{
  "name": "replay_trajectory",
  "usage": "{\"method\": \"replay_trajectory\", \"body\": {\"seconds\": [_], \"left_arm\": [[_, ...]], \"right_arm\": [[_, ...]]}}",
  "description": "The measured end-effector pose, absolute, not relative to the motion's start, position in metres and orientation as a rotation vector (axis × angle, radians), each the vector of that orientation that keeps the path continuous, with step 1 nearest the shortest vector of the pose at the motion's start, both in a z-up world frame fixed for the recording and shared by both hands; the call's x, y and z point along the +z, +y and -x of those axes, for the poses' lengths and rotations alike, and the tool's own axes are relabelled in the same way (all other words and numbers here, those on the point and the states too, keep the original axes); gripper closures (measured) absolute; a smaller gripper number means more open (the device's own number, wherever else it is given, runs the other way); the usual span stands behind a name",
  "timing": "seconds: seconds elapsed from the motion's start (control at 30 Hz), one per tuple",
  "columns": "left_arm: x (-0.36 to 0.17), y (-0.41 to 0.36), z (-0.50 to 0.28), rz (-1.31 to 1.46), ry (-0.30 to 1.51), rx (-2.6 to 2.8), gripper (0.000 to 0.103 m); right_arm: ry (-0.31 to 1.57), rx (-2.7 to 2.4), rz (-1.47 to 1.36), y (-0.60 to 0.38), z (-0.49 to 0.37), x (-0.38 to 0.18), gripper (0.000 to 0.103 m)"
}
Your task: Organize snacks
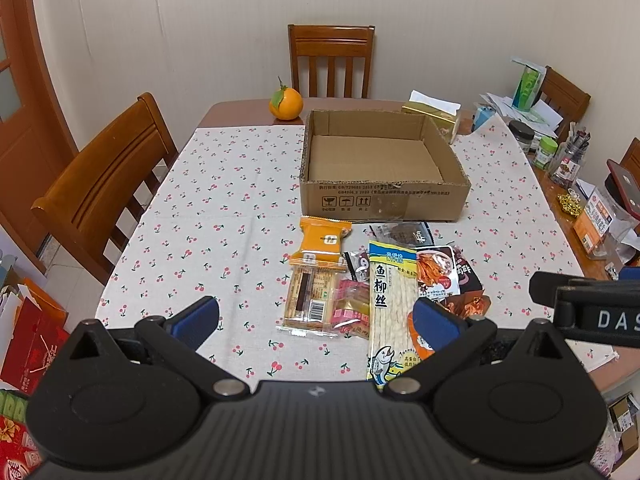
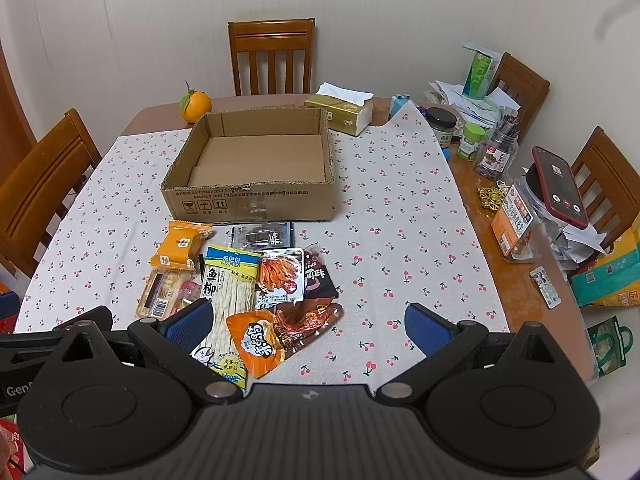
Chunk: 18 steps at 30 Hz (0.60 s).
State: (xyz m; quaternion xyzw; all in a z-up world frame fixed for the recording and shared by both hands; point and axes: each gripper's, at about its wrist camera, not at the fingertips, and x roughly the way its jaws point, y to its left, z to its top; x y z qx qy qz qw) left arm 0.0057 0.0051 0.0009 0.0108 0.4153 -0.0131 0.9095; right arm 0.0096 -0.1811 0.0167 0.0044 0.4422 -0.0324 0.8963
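Both your left gripper (image 1: 316, 320) and right gripper (image 2: 308, 324) hover with fingers spread wide, holding nothing, near the snack packets (image 2: 248, 276) lying just before the cardboard box (image 2: 248, 200).

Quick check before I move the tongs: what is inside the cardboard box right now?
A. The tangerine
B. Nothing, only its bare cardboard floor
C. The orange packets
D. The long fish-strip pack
B. Both views show the cardboard box holding nothing; the snack pile lies on the tablecloth in front of it, and the tangerine sits behind it.
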Motion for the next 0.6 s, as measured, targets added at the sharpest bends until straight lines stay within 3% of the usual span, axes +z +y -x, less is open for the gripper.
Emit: {"method": "replay_trajectory", "body": {"seconds": [0.6], "left_arm": [[-0.007,0.02,-0.019,-0.027,0.867,-0.091,0.001]], "right_arm": [[0.919,-0.096,-0.007,-0.169,-0.013,0.012,0.0]]}}
